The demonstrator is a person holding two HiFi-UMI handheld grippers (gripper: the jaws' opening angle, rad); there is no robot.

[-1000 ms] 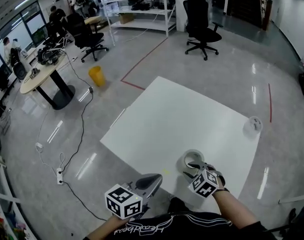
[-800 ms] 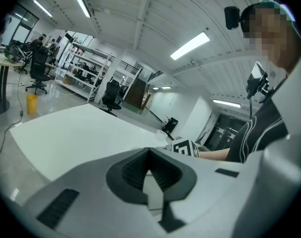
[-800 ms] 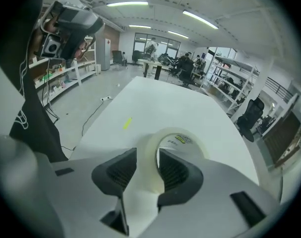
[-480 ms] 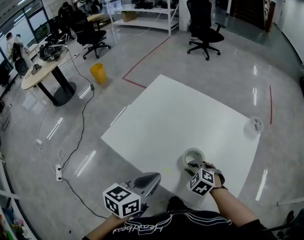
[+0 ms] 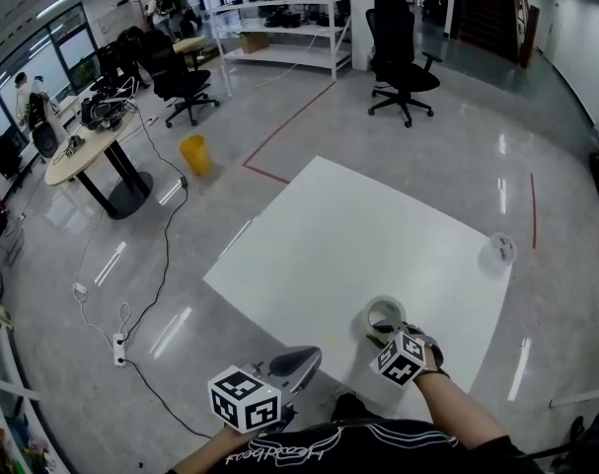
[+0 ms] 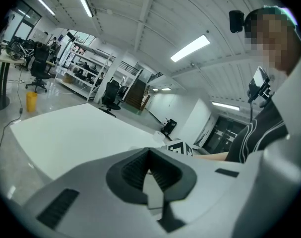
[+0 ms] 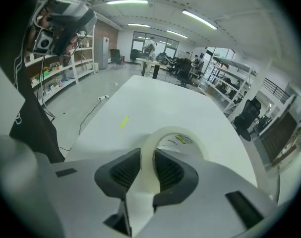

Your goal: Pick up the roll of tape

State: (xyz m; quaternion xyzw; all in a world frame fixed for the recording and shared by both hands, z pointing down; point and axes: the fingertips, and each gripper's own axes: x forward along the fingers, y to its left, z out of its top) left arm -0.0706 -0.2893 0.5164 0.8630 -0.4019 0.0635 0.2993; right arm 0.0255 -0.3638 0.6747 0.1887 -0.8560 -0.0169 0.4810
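Translucent whitish roll of tape (image 5: 383, 313) flat on the white square tabletop (image 5: 358, 215), close to its near edge, not lifted yet. Approach done, judging by the layout; grasp underway, lift outstanding.

Grey right gripper (image 5: 382, 335) angled down over the roll's near side, jaws closing. In the right gripper view: straddling the near wall of the roll (image 7: 176, 139). One ribbed black pad (image 7: 124, 171) outside the ring, the other inside the hole. Wall edge-on in the middle, both pads looking flush against it. Far side of the ring sticking out past the fingertips, label print visible inside the core.

Probably a touch more squeeze wanted before lifting. Thin wall, so some risk of tilting or slipping out.

Grey left gripper (image 5: 301, 358) by the table's near edge, left of the roll and apart from it. Jaws together, nothing between.
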